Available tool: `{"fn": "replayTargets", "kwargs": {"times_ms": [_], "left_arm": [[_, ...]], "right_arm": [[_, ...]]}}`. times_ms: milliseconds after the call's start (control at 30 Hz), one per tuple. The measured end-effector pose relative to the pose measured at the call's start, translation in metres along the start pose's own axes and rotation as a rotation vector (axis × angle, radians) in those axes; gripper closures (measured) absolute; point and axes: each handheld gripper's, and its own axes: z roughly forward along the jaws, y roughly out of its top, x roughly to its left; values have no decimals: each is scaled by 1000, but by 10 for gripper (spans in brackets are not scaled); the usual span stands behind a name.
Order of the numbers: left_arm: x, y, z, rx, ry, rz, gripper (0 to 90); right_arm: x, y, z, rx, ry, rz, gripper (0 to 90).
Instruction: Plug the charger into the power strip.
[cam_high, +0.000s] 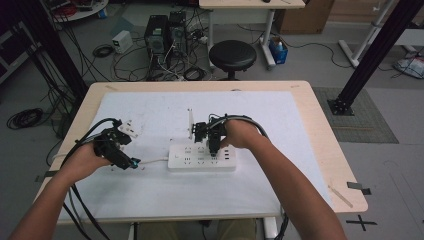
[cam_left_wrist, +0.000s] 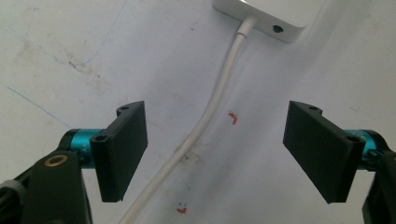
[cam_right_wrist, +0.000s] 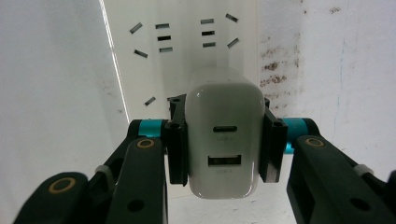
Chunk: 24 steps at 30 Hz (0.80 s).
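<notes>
Two grippers work at a table: the right gripper (cam_right_wrist: 223, 144) clamps a white charger (cam_right_wrist: 224, 135) over the power strip (cam_high: 202, 158), seemingly not yet plugged in, while the left gripper (cam_left_wrist: 215, 154) hangs open astride the strip's cable (cam_left_wrist: 219, 98).

The high view looks down from above; both gripper views sit close, sharing the white power strip (cam_high: 202, 157).
</notes>
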Motion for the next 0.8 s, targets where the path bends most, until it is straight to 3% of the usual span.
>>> {"fn": "replayTargets", "kwargs": {"times_ms": [133,233,533,600,800], "left_arm": [[1,2,1,2,-4,2,220],[1,3,2,3,-8,5,220],[1,5,5,5,-13,0,220],[2,5,5,9,-15,2,220],[3,5,3,1,-12,-11,220]], "right_arm": [[1,0,0,-4,-1,-2,625],[2,2,4,8,-12,-31,624],[0,2,4,15,6,-21,626],[-2,2,5,5,9,-40,626],[3,4,5,19,-18,-28,625]]}}
